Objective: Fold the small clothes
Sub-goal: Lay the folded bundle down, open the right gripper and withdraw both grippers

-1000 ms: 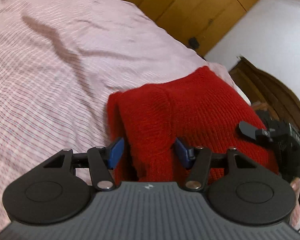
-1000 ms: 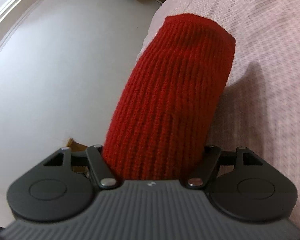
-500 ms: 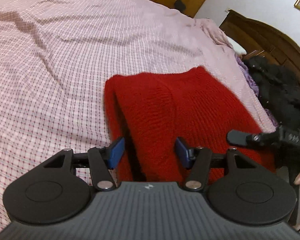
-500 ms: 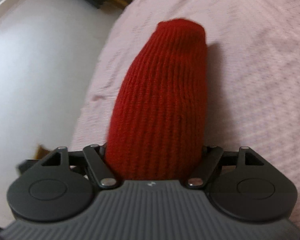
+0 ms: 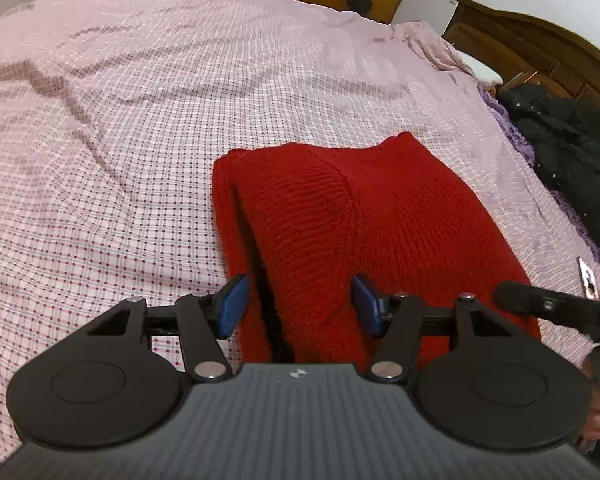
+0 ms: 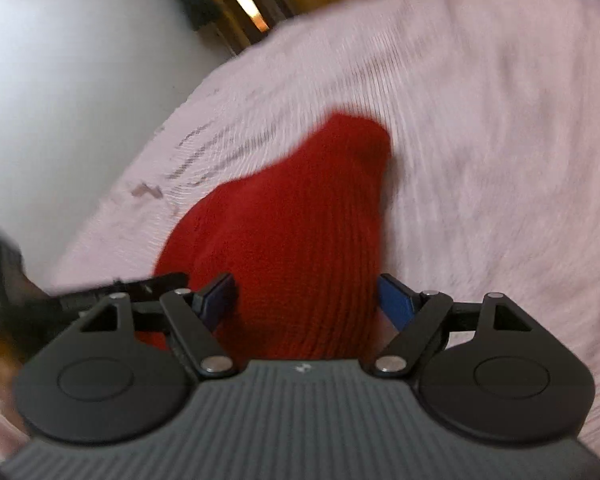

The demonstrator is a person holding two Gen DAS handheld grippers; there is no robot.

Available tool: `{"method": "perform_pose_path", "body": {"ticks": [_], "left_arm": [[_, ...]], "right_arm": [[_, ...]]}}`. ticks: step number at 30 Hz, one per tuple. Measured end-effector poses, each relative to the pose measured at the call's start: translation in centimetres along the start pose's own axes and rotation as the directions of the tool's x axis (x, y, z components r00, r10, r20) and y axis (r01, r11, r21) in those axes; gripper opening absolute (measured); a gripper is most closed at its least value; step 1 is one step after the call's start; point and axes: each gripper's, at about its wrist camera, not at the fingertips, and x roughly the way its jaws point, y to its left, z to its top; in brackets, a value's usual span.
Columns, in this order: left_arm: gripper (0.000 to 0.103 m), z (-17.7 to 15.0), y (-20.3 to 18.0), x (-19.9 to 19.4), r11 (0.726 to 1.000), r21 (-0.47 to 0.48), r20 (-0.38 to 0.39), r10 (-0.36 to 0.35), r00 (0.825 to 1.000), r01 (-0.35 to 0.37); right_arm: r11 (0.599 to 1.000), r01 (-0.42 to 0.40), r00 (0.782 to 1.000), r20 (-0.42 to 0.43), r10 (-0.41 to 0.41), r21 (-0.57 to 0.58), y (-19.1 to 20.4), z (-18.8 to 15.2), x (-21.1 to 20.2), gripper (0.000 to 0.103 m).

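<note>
Red knit garment (image 5: 372, 216) on checked pink bedspread (image 5: 140, 128), partly folded, thick layers stacked at near edge.

L gripper (image 5: 296, 304): jaws apart, blue pads either side of folded knit edge, gap visible both sides — not clamped.

R gripper (image 6: 306, 294): view blurred; jaws apart, knit between them, no pinch seen.

Handling (judgement): soft, limp, light, bulky rib knit; good friction, non-fragile; layers may slide or spring open. Take hold at near edge corners, pinching all layers.

Dark clothes pile (image 5: 560, 140) beyond garment's R side, well apart.

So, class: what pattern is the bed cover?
Pink check of fine dark lines on the bed cover, clearest in the left wrist view.
</note>
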Motion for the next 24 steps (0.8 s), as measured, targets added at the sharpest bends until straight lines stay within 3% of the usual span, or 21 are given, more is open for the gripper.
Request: {"method": "perform_pose_path", "body": {"ticks": [2,4,8,18,24], "left_arm": [[0.064,-0.1,-0.3,0.0,1.000,0.013,0.002,0.027,1.000,-0.027],[0.071,-0.3,-0.7,0.1,0.997,0.031,0.011,0.071,0.997,-0.072],[0.076,-0.6,-1.2,0.9,0.984,0.102,0.041,0.141,0.989,-0.144],[0.076,-1.4,-2.7,-2.9,0.987,0.066,0.078,0.139,0.987,-0.144],[0.076,-3.1,-4.6,-6.5,0.983,0.094,0.112,0.145,0.983,-0.155]], "right_arm": [[0.999,-0.024,0.999,-0.027,0.023,-0.024,0.1,-0.5,1.1,0.078],[1.000,0.004,1.000,-0.030,-0.005,-0.029,0.2,-1.2,2.4,0.078],[1.000,0.014,1.000,-0.022,-0.014,0.025,0.8,-1.9,3.3,0.079],[0.995,0.048,0.997,0.053,-0.052,0.087,1.6,-2.0,-1.3,0.080],[0.991,0.132,0.988,0.082,-0.133,0.018,3.5,-3.3,-4.2,0.082]]}}
